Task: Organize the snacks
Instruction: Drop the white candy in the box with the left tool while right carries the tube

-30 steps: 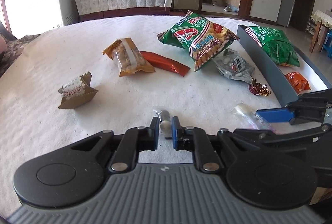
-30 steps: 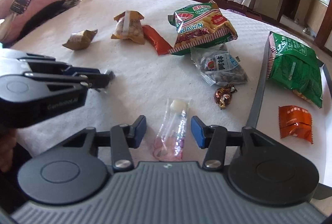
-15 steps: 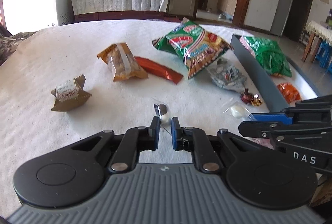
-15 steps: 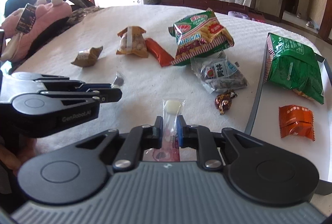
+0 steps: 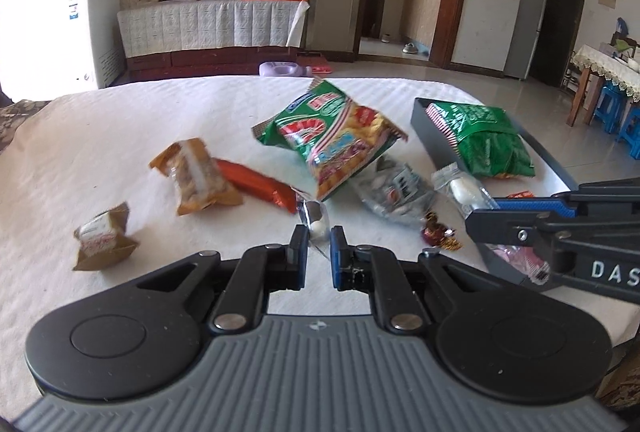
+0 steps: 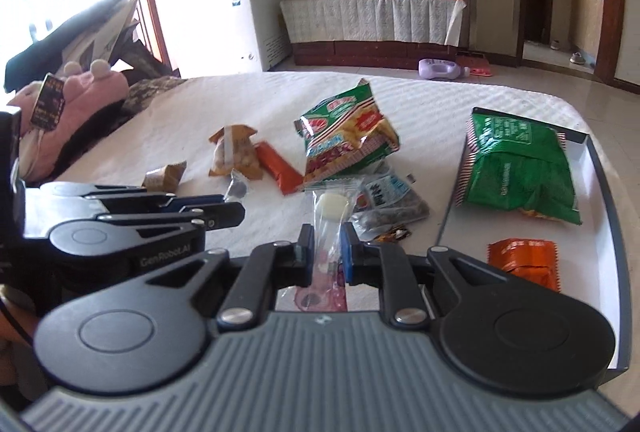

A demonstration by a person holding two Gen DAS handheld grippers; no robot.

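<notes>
Right wrist view shows my right gripper (image 6: pixel 326 248) clamped on a clear candy packet (image 6: pixel 329 216), my left gripper (image 5: pixel 319 246) pinching a small silver sweet (image 5: pixel 314 218); I judge both need carrying over the tray (image 6: pixel 600 168) and releasing.

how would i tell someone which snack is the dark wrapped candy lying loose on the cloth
Start at the grey tray on the white cloth's right side. Just outside its near wall, beside the silver seed packet, lies the candy. It is tiny, twisted, dark red and gold.

"GenRobot.AI" on left hand-held gripper (image 6: pixel 234 210) — "DAS" on right hand-held gripper (image 5: pixel 480 218)
</notes>
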